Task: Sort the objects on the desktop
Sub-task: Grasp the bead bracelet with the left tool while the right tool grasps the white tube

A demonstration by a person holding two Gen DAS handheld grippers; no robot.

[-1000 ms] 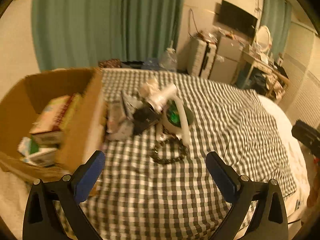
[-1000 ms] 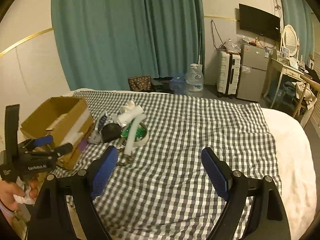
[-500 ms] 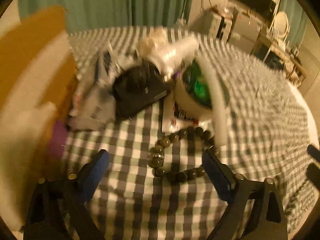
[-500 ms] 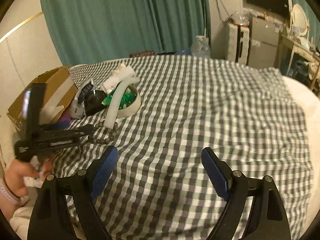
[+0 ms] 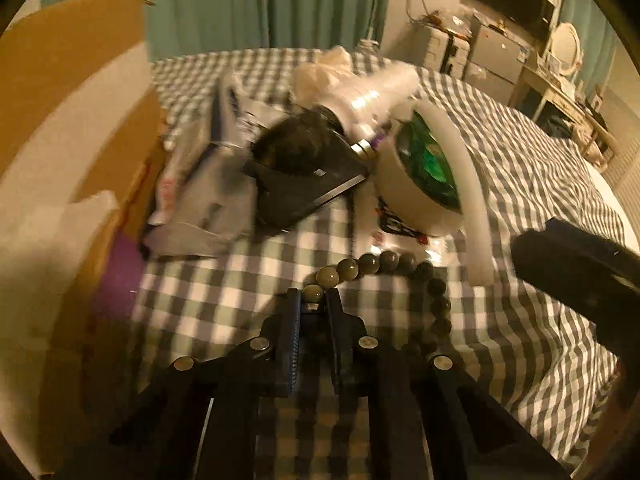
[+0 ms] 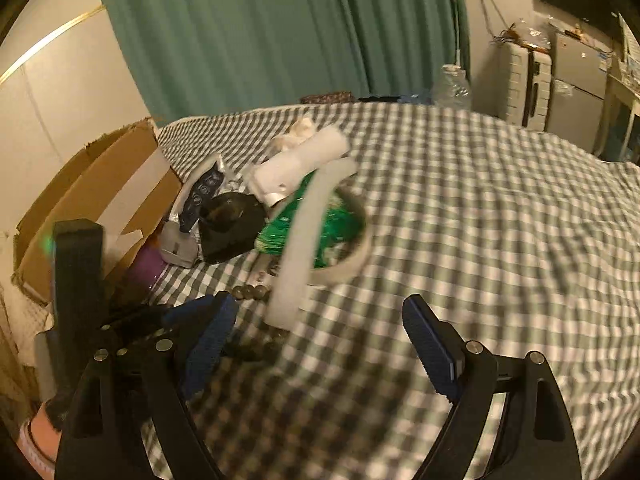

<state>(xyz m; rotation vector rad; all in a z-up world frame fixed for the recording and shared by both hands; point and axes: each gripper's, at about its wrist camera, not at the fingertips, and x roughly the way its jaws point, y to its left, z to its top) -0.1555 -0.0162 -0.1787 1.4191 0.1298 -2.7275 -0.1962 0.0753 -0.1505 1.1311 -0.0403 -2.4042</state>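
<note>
A dark bead bracelet (image 5: pixel 380 260) lies on the checked cloth in front of a pile of objects. My left gripper (image 5: pixel 313 298) is shut on one bead at the bracelet's near left side. In the right wrist view the left gripper's body (image 6: pixel 80 280) stands at the left, and only a few bracelet beads (image 6: pixel 250 292) show. My right gripper (image 6: pixel 320 308) hovers above the cloth with its jaws wide and closing slightly. The near end of a white foam strip (image 6: pixel 304 240) shows in the gap, untouched. The right gripper (image 5: pixel 580 264) also enters the left wrist view from the right.
An open cardboard box (image 5: pixel 72 100) stands at the left, with a purple thing (image 5: pixel 120 272) by it. The pile holds a tape roll (image 5: pixel 416 184) with green inside, a black object (image 5: pixel 304 168), a white tube (image 5: pixel 368 96) and silver packets (image 5: pixel 208 184). Checked cloth (image 6: pixel 480 240) stretches right.
The left gripper dropped to the bracelet and shut on a bead. The right gripper came down and closer to the pile, still wide.
</note>
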